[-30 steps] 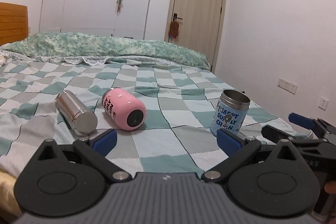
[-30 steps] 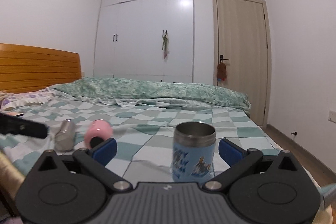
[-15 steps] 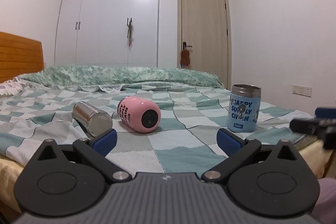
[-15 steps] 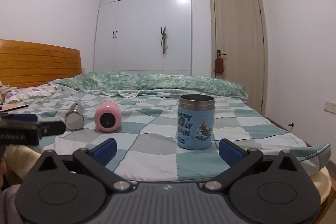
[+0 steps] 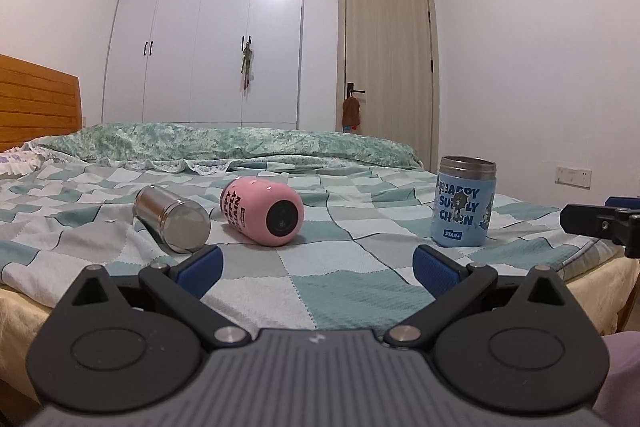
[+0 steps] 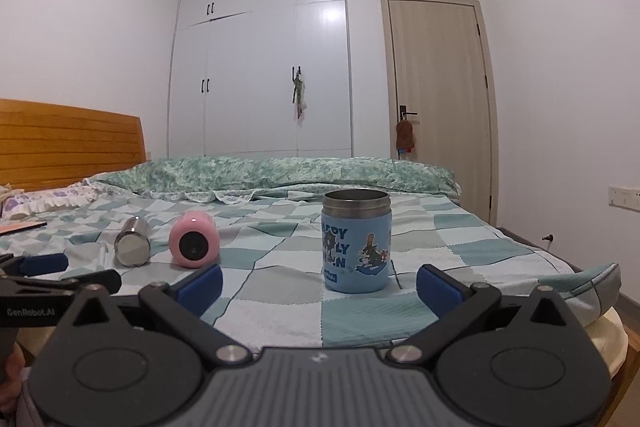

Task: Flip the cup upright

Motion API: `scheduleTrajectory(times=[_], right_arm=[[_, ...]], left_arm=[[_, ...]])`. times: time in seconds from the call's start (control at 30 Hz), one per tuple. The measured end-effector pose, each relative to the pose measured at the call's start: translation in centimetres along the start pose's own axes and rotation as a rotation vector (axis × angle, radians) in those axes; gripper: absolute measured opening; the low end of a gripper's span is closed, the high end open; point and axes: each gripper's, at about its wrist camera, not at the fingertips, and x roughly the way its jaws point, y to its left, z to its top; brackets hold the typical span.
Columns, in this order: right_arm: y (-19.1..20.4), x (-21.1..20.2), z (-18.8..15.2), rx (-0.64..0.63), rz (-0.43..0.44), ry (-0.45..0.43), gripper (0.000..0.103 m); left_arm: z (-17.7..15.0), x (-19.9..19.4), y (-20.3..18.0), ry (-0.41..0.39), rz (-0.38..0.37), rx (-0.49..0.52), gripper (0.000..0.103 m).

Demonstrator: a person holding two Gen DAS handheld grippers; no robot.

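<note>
I hold both the left gripper (image 5: 316, 263) and right gripper (image 6: 319, 282) spread wide and empty, short of the checked bedspread (image 5: 352, 291). The blue printed steel cup (image 6: 356, 241) stands upright; the pink cup (image 5: 262, 211) and bare steel cup (image 5: 172, 219) lie sideways (presumably next).

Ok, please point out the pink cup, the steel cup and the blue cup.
pink cup (image 5: 262, 211): left wrist view, on its side wall.
steel cup (image 5: 172, 217): left wrist view, on its side wall.
blue cup (image 6: 356, 247): right wrist view, on its printed front.
</note>
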Motion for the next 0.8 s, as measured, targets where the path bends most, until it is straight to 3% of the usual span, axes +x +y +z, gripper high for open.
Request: scheduleTrajectory(times=[0.8], right_arm=[[0.45, 0.07, -0.06, -0.021, -0.002, 0.002, 0.103]], left_arm=[[-0.05, -0.16, 0.24, -0.009, -0.005, -0.007, 0.103]])
